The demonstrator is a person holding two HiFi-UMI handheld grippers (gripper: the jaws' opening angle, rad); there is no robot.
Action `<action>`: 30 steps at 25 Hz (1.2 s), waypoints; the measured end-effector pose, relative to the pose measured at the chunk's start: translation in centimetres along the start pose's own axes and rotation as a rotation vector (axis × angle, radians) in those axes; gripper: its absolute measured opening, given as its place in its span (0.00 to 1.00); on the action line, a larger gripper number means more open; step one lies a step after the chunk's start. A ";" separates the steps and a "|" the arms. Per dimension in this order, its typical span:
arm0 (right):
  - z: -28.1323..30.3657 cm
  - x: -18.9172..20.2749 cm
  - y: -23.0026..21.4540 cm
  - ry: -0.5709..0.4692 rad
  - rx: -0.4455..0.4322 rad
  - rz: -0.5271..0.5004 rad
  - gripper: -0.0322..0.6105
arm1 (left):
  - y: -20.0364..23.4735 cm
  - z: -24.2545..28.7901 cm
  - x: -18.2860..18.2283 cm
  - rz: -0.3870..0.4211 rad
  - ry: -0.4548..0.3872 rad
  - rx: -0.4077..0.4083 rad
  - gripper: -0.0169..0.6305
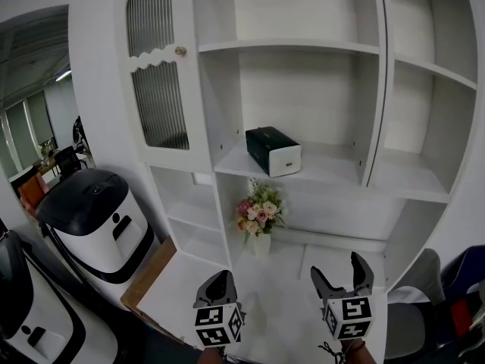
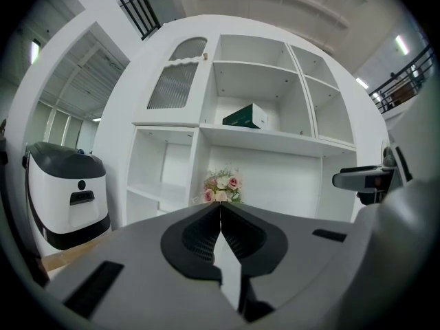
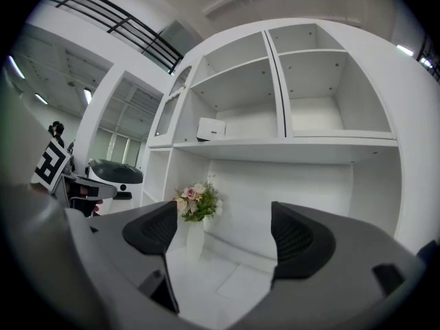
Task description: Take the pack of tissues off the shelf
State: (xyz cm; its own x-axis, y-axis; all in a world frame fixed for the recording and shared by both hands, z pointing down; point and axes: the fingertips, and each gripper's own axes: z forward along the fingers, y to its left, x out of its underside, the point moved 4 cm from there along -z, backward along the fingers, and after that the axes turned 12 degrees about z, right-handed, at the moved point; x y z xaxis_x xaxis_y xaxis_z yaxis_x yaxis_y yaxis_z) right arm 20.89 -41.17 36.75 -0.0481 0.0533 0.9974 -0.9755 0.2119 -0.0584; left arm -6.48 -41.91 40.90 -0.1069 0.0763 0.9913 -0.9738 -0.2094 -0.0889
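Pack of tissues (image 1: 273, 151) seated untouched on the shelf (image 1: 333, 171); right gripper (image 1: 336, 268) held wide, presumably for the grasp, left gripper (image 1: 220, 280) closed on nothing.

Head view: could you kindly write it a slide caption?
Tissue pack on shelf; left gripper shut, right gripper open, both below.

Perhaps an office: white shelving (image 1: 303, 48), desk chairs (image 1: 67, 160) beyond.
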 end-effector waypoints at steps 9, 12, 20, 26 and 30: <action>2.5 -4.1 1.9 -0.047 -0.050 -0.217 0.72 | 2.8 -0.9 0.5 -0.023 -0.003 -0.065 0.05; 3.4 -5.4 2.6 -0.047 -0.072 -0.284 0.72 | 3.0 -1.2 0.5 -0.011 -0.006 -0.076 0.05; 5.5 -8.0 3.9 -0.063 -0.091 -0.438 0.72 | 3.8 -2.1 0.0 0.013 -0.031 -0.105 0.05; 6.8 -10.8 4.8 -0.090 -0.109 -0.533 0.72 | 4.6 -2.1 0.8 -0.006 -0.017 -0.122 0.05; 8.2 -12.5 5.5 -0.101 -0.107 -0.626 0.74 | 5.4 -2.1 0.8 -0.019 -0.028 -0.141 0.05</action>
State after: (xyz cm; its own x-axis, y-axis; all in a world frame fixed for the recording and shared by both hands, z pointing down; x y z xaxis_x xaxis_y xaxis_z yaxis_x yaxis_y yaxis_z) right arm 14.32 -48.71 24.27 0.4982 -0.2033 0.8429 -0.7993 0.2691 0.5373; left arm -12.21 -40.92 40.97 -0.0848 0.0510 0.9951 -0.9943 -0.0694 -0.0811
